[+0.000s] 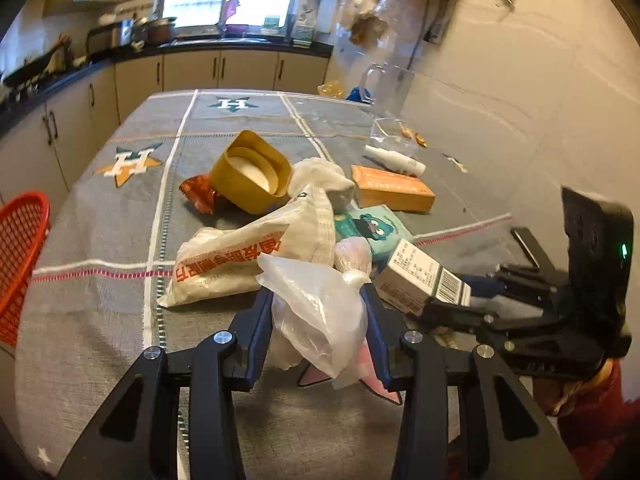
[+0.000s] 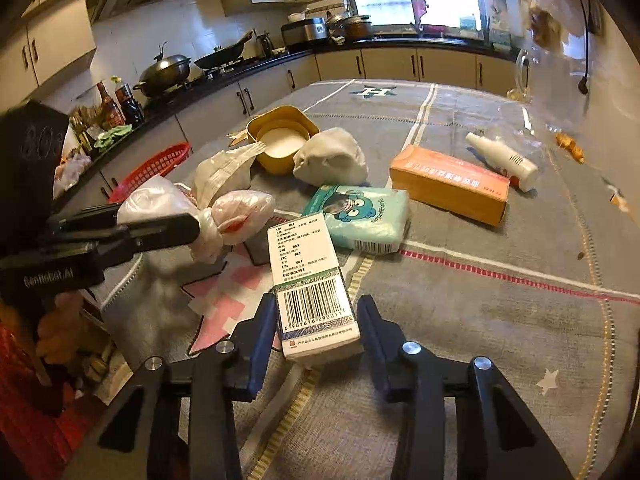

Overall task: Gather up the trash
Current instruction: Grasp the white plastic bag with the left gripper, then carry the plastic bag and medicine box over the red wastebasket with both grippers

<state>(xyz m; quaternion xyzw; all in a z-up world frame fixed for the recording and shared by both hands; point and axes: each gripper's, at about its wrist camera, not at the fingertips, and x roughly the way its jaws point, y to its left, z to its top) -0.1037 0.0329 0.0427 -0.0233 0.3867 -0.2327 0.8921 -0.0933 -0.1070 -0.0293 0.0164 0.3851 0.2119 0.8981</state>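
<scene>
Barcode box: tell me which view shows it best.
The right wrist view: the barcode box sits between the right gripper fingers, barcode and print facing the camera. The left wrist view shows it sideways, farther off, partly hidden.

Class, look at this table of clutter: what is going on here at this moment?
A person is clearing trash from a grey patterned tablecloth with two tools. The left hand-held gripper is closed on a crumpled clear plastic bag. The right hand-held gripper has a small white barcoded carton between its fingers, pads against its sides. An orange box, a teal tissue pack and a yellow paper tub lie on the cloth.
</scene>
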